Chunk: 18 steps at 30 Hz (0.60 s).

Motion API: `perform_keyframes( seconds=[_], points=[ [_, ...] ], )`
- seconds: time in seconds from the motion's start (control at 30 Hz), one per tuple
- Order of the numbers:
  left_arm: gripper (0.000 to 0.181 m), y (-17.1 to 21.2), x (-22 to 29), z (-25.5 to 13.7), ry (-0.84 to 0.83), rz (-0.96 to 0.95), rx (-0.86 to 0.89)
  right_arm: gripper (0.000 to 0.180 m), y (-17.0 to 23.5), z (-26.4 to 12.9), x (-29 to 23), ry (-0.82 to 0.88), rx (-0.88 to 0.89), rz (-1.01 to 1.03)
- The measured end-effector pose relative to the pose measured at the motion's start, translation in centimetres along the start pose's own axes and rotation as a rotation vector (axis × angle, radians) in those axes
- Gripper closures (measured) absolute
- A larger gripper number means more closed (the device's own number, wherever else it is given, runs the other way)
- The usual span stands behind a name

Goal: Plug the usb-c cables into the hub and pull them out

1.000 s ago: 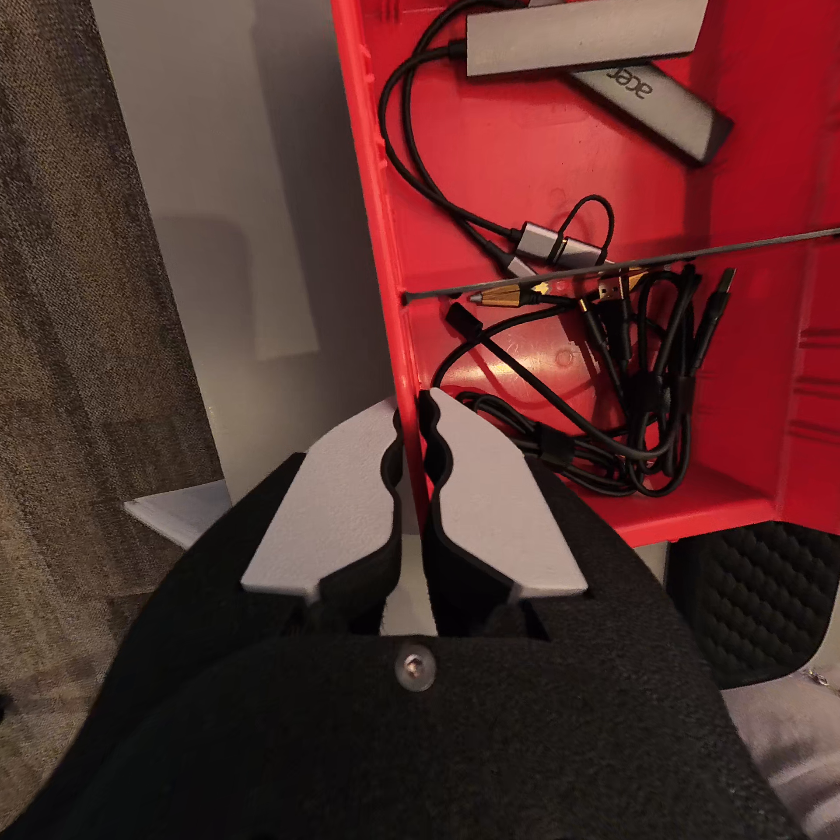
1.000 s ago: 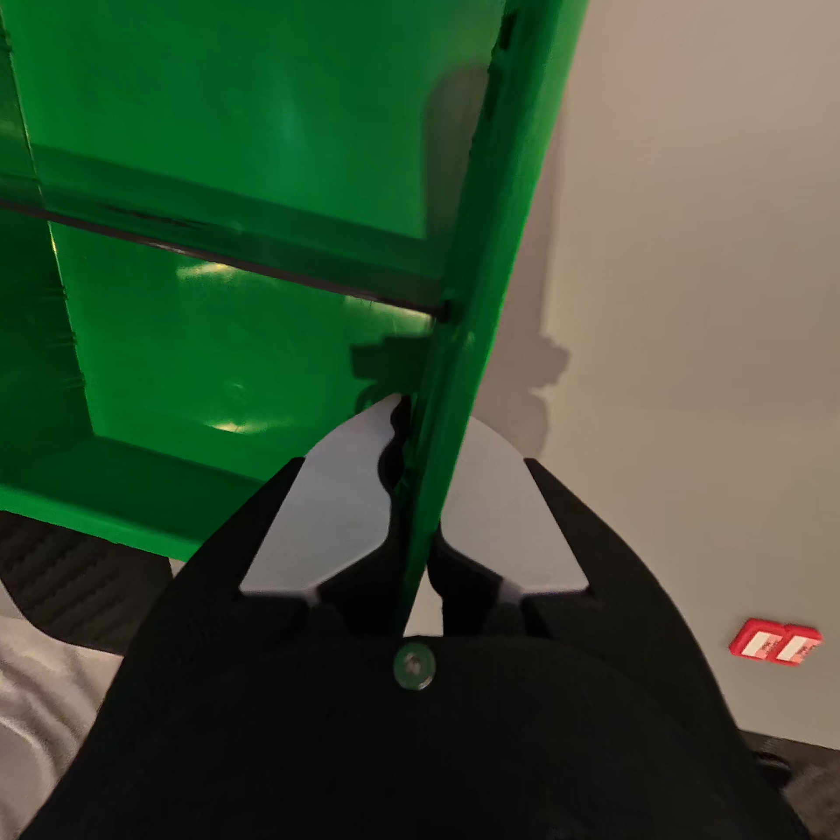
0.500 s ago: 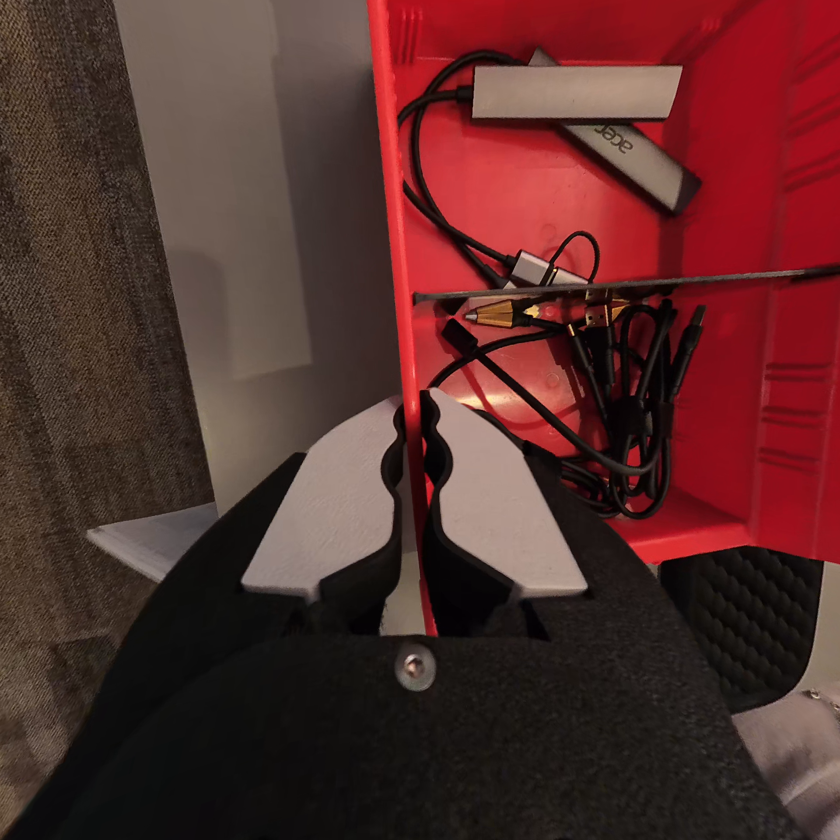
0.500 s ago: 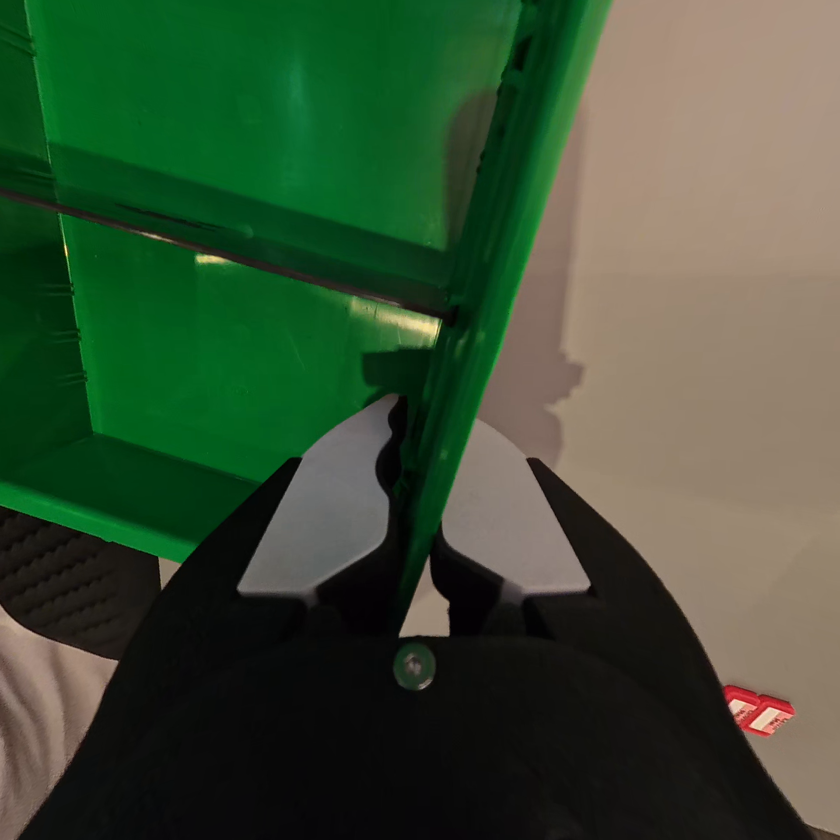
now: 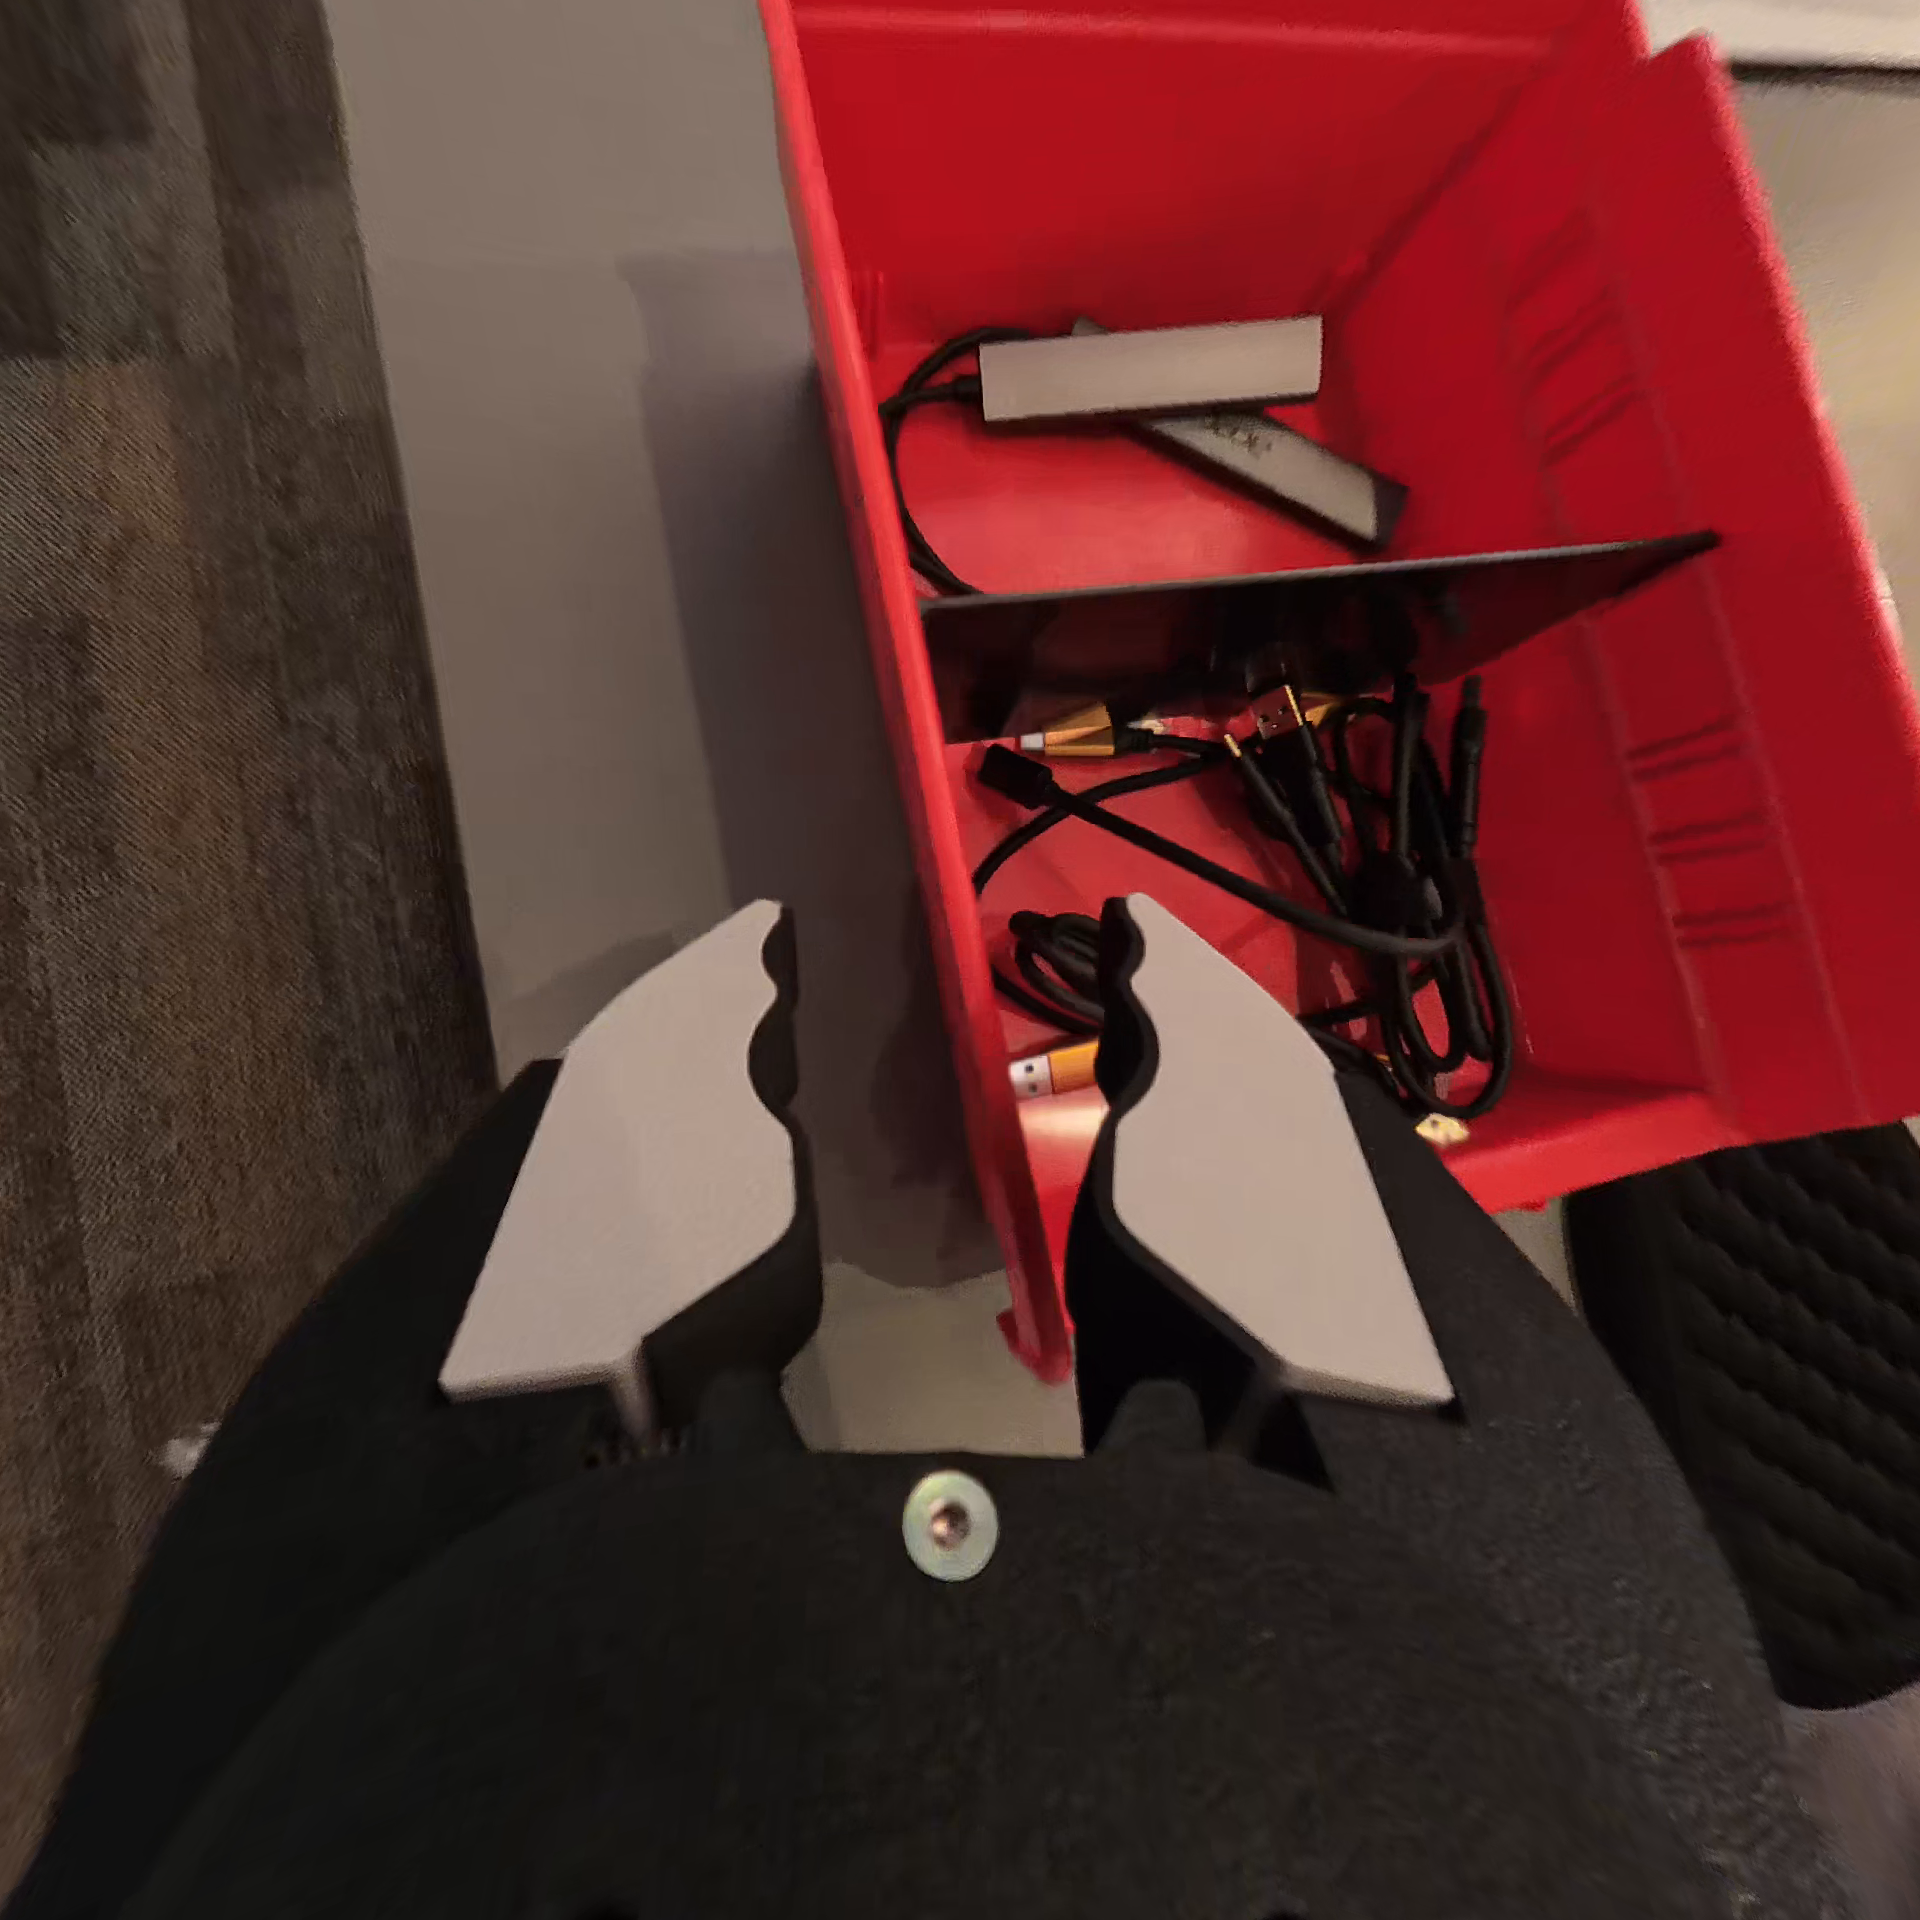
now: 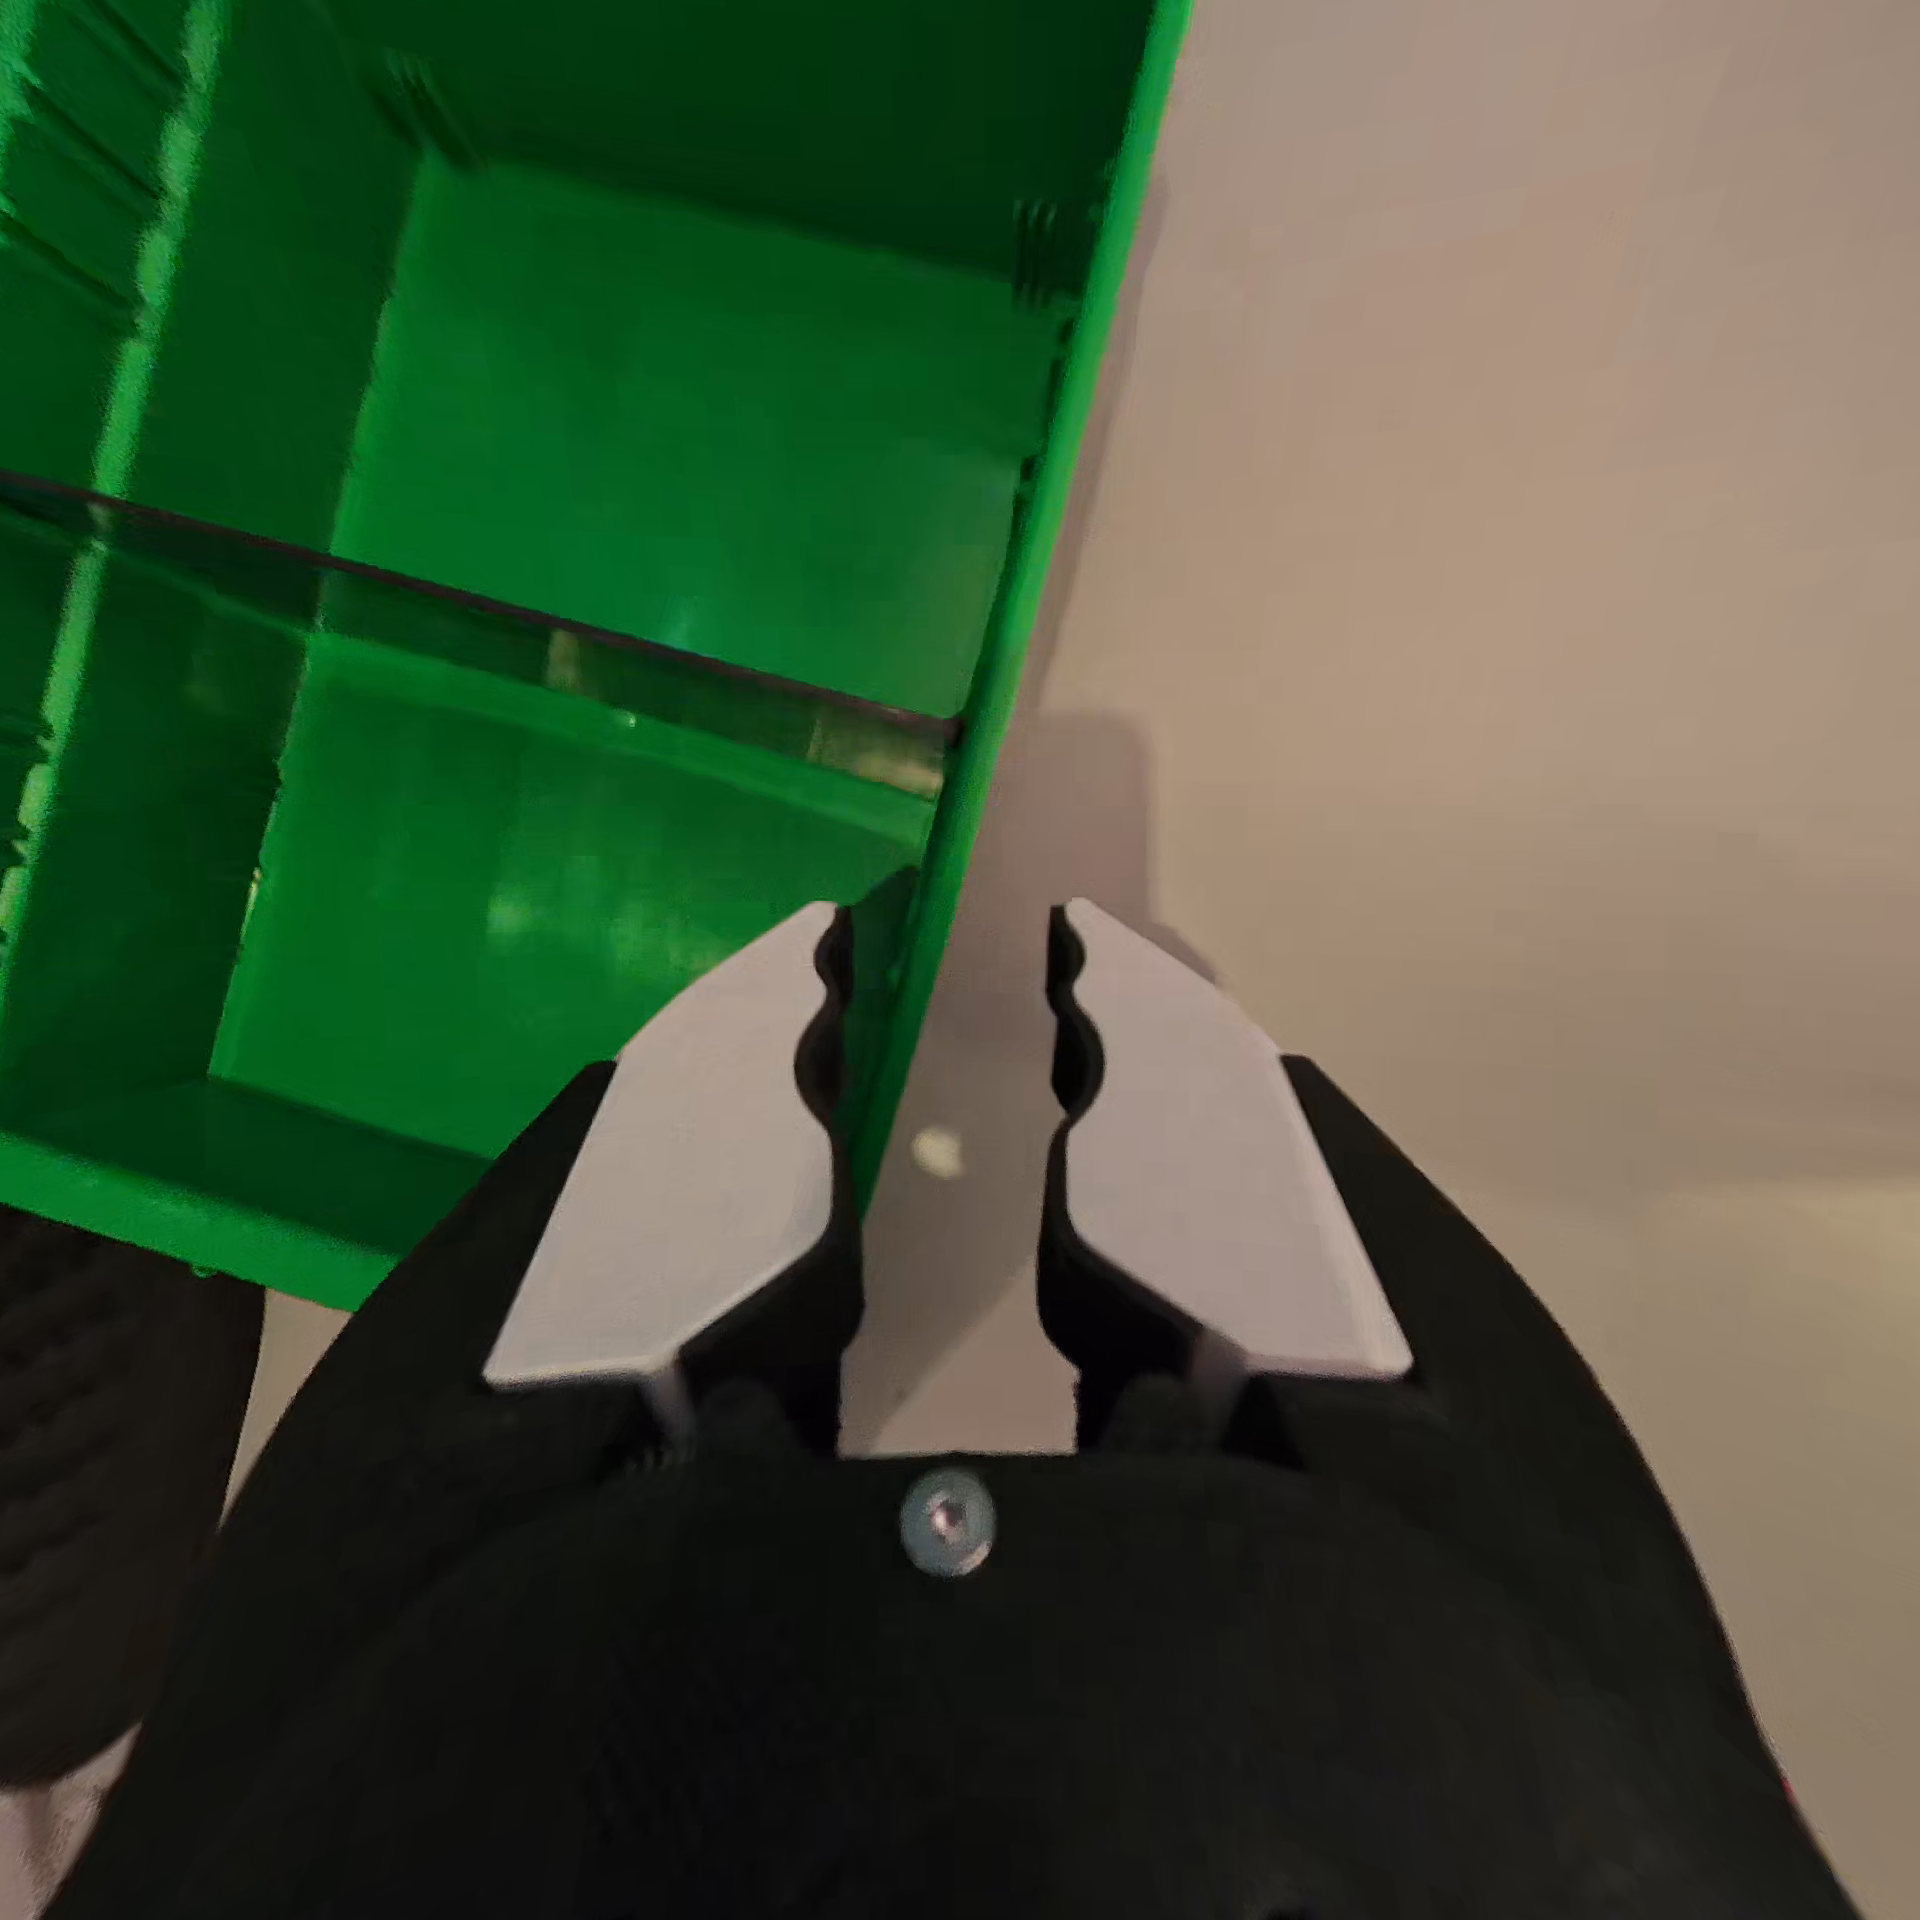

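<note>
Your left gripper [image 5: 951, 914] is released, jaws straddling the red bin [image 5: 1195, 135] wall. At 1 o'clock, two grey hubs [image 5: 1148, 366] lie beyond the black divider [image 5: 1299, 613]; black cables [image 5: 1382, 873] lie nearer. Your right gripper [image 6: 945, 914] is released astride the green bin [image 6: 997, 727] wall.

I am seeing one red plastic bin [image 5: 1683, 582], one green plastic bin [image 6: 665, 436], two grey bar-shaped hubs [image 5: 1148, 369], and several tangled black cables [image 5: 1382, 883].

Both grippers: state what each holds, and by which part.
Nothing. The left gripper is open astride the red bin wall; the right gripper is open astride the green bin wall.
</note>
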<state>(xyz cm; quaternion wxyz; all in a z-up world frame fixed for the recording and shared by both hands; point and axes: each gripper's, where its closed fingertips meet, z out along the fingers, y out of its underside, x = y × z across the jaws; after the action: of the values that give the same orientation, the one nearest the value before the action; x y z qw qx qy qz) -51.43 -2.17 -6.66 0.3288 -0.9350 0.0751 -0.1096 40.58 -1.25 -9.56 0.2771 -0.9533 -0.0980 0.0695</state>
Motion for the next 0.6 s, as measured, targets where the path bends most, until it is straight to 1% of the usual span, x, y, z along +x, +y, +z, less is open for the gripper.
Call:
perform_keyframes(
  seconds=[0.13,0.2,0.27,0.3,0.33,0.4,0.43,0.5,0.53,0.6],
  points=[
    [0.125,1.7,-1.4,-3.9,-0.041,-0.041,0.163,0.129,-0.1,-4.1,0.5,0.088,0.273,0.015],
    [0.126,2.3,-2.5,-6.1,-0.052,-0.075,0.237,0.128,0.6,-6.3,1.2,0.155,0.369,0.013],
    [0.125,1.6,-3.3,-9.1,-0.047,-0.092,0.299,0.127,0.4,-9.1,2.2,0.248,0.452,-0.02],
    [0.123,0.6,-3.3,-10.9,-0.037,-0.091,0.325,0.125,-0.2,-10.8,2.7,0.3,0.481,-0.041],
    [0.12,-0.8,-3.0,-12.9,-0.025,-0.081,0.352,0.122,-1.1,-12.7,3.1,0.354,0.505,-0.06],
    [0.12,-4.9,-1.1,-17.4,-0.011,-0.017,0.428,0.111,-4.0,-16.7,2.9,0.435,0.559,-0.096],
    [0.12,-7.3,0.4,-19.6,-0.018,0.032,0.469,0.111,-5.9,-18.8,2.2,0.455,0.59,-0.117],
    [0.115,-11.7,4.2,-23.2,-0.053,0.144,0.524,0.111,-10.1,-22.9,-0.4,0.487,0.688,-0.169],
    [0.109,-13.7,6.4,-24.3,-0.071,0.201,0.536,0.113,-12.4,-24.8,-2.2,0.493,0.748,-0.197],
    [0.097,-17.3,11.2,-25.3,-0.101,0.3,0.552,0.114,-16.6,-27.9,-6.6,0.479,0.853,-0.244]
  ],
)
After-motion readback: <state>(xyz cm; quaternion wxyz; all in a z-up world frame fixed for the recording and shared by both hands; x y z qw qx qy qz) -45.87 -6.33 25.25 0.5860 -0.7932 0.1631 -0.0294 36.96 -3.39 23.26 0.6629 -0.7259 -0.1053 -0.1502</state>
